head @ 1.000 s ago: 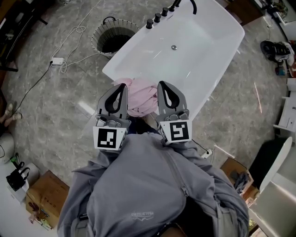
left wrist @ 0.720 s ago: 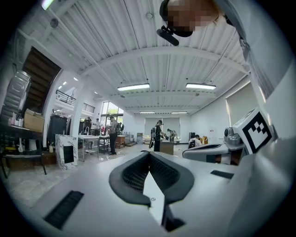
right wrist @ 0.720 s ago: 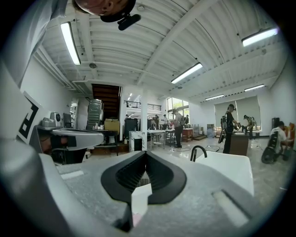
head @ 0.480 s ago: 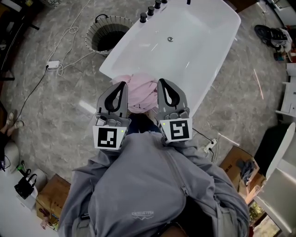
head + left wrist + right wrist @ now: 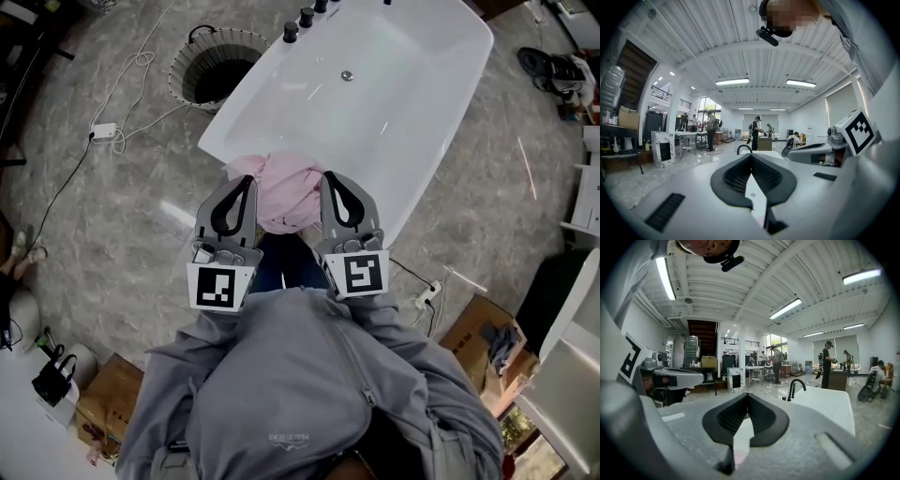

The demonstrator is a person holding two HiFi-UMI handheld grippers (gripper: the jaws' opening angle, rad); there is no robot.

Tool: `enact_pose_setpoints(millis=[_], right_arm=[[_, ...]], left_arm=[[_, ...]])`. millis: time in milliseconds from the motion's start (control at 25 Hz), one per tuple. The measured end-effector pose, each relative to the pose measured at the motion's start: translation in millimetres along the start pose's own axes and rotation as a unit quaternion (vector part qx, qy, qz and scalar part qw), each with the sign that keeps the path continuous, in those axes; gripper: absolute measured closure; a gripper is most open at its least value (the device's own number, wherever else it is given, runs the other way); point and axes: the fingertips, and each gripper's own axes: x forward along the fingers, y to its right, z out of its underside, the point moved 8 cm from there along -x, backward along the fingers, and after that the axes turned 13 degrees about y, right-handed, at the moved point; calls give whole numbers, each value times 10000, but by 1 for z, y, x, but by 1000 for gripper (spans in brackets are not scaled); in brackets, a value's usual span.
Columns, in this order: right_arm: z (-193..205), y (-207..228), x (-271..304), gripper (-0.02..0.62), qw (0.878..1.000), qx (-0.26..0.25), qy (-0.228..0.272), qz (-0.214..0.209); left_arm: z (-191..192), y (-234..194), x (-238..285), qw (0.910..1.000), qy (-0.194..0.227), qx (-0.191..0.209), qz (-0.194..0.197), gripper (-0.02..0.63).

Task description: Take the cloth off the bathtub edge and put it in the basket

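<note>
Cloth (image 5: 279,192), pink and bunched, lies on the bathtub (image 5: 375,94) edge between the left tongs (image 5: 244,183) and right tongs (image 5: 332,180), both pressed together and empty. Judging by this, grasping it and carrying it to the basket (image 5: 208,78), well beyond the left tongs, remain.

floor (image 5: 103,234): grey marble | ceiling (image 5: 693,42): white, ribbed | strip lights (image 5: 732,81): lit | cardboard box (image 5: 105,401): on floor
</note>
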Motion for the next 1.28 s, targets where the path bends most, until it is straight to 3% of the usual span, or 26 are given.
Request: enact_pose_setpoints(millis=[440,1280], right_arm=[[56,11,10,591,9995,74,-317,-33],[164,17,-1,591,9946,383,-960,-15]], left_arm=[[57,-12,4,9990,-428,11,121,600],[170,-9,-2,9945,-944,-393,227,600]])
